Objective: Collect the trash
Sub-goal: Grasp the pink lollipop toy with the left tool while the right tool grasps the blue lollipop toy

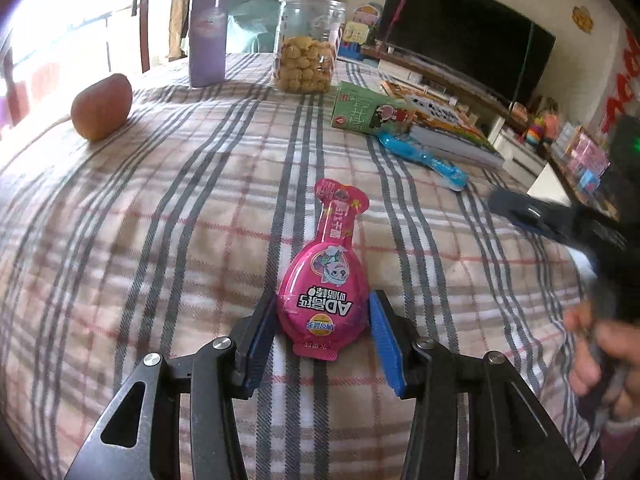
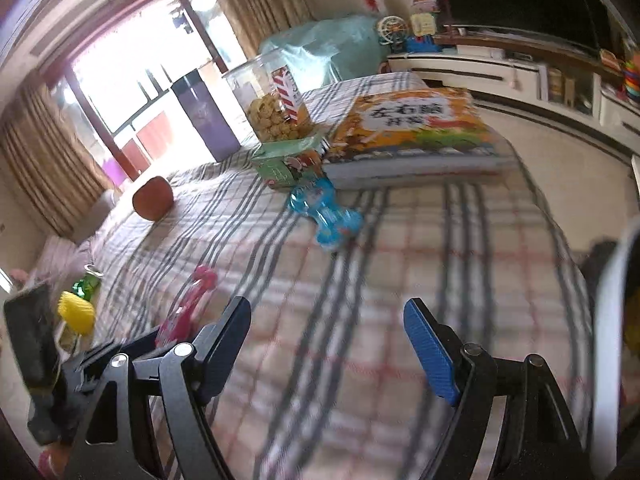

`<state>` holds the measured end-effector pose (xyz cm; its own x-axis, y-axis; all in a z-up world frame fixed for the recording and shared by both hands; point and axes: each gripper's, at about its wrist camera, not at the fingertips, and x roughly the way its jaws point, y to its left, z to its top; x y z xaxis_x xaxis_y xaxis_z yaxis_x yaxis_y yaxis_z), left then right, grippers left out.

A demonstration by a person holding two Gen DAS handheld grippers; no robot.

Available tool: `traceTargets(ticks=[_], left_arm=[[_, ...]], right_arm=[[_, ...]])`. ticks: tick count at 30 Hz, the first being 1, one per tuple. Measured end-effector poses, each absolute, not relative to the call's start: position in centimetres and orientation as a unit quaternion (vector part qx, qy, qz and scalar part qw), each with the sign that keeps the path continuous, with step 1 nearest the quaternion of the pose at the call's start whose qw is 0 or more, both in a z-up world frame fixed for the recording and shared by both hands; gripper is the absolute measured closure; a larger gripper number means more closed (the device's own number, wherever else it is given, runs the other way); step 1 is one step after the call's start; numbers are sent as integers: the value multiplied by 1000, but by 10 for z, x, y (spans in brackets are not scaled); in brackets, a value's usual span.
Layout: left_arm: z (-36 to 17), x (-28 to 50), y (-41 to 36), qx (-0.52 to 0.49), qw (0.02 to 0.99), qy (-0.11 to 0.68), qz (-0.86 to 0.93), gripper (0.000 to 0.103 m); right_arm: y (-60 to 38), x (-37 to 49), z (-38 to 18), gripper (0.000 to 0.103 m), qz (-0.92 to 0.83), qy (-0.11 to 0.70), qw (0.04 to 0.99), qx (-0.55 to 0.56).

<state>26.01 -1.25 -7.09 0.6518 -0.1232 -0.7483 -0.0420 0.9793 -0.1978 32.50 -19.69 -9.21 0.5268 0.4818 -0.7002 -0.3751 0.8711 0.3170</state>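
While the pink snack packet (image 1: 323, 280) lies flat on the checked cloth of the tabletop (image 1: 180, 220), its round end sits between the blue pads of the left gripper (image 1: 323, 308). The far pad (image 1: 267, 320) seems to touch the packet's edge; the near one (image 1: 385, 340) stands just beside it with a sliver of cloth showing, so I cannot say it is pinched. The packet's narrow neck points away from the gripper, toward the far side of the tabletop.

Off to that gripper's right, the right gripper (image 2: 326, 336) hangs over bare cloth with its jaws spread wide and nothing between them; a hand (image 1: 600, 344) shows blurred at the edge behind it.

Farther out lies a blue wrapper (image 1: 424, 158), touching the near edge of a thick picture book (image 2: 412, 136). A green carton (image 1: 368, 112) lies just beside the book's corner. Beyond these stand a clear jar of biscuits (image 1: 306, 50) and a purple tumbler (image 1: 208, 32), near each other, and an apple (image 1: 102, 106) sits well apart toward the window.
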Motion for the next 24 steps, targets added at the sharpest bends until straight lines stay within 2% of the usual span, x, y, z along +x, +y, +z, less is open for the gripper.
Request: traceTargets(ticks=[9, 10, 11, 13, 14, 18, 20, 24], left_arm=[[-74, 259, -8, -108, 904, 412, -39, 43], [-74, 259, -8, -107, 904, 412, -39, 43], [-74, 259, -8, -106, 904, 412, -37, 43], [-75, 261, -7, -105, 904, 412, -35, 43], [-74, 260, -9, -105, 905, 412, -34, 42], [-74, 259, -8, -107, 905, 411, -35, 39], [-74, 259, -8, -106, 905, 411, -34, 34], [-74, 258, -7, -107, 905, 411, -32, 32]], right_arm=[[-148, 375, -107, 25, 212, 419, 882, -50], [-145, 377, -110, 28, 208, 422, 880, -65], [-142, 379, -113, 38, 205, 428, 877, -74], [-144, 377, -113, 51, 203, 425, 879, -75], [-145, 374, -111, 66, 203, 423, 880, -77], [-157, 351, -108, 67, 198, 412, 886, -79], [-168, 337, -105, 67, 205, 416, 884, -55], [-201, 295, -100, 67, 207, 425, 881, -5]])
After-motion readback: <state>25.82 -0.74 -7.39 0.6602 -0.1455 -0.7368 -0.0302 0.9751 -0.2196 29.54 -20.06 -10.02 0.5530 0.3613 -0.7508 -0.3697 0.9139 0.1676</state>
